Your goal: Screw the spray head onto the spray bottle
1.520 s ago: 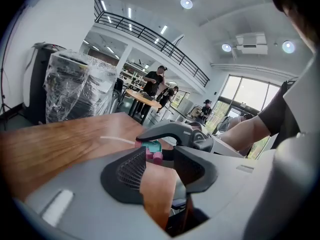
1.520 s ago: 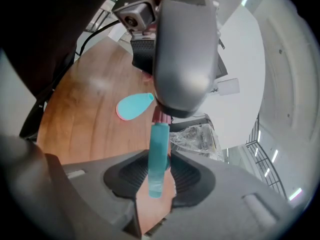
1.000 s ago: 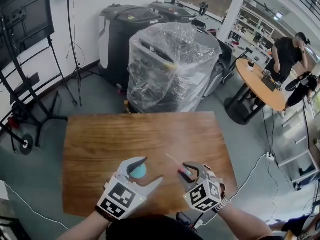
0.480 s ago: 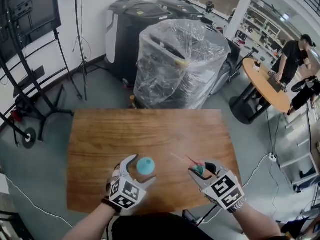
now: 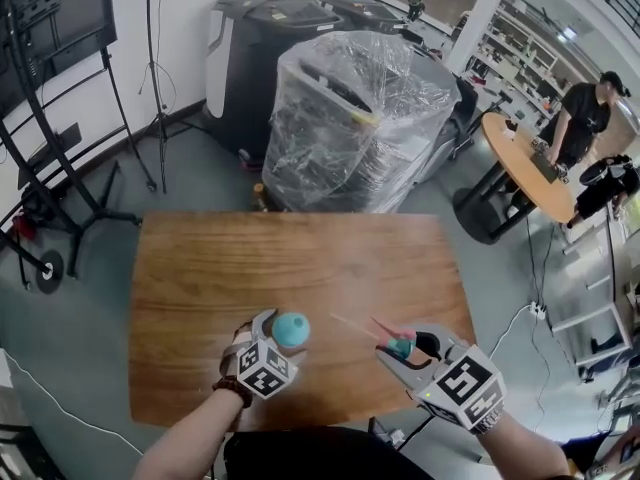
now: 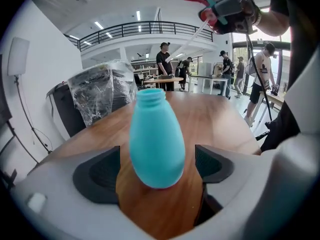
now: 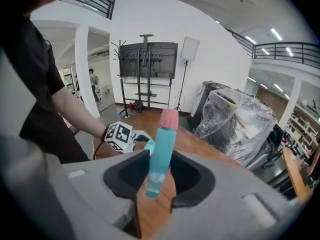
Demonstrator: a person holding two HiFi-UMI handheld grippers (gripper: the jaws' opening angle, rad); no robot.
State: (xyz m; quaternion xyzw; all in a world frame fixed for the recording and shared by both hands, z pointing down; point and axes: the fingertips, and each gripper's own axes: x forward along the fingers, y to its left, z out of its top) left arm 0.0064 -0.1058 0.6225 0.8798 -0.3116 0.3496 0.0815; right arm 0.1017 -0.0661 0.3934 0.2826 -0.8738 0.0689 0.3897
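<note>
At bottom centre of the head view, left claw [image 5: 280, 336] wide open, just opening round the blue bottle [image 6: 156, 144], now down on the table [image 5: 300, 258]. Bottom right, right claw [image 5: 405, 353] squeezing the spray head [image 7: 161, 149].

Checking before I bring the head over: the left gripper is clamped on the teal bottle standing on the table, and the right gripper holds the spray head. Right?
Not quite. The left gripper view shows the left gripper open, its jaws just opened, with the teal bottle standing free between them on the table. The right gripper does hold the spray head.
</note>
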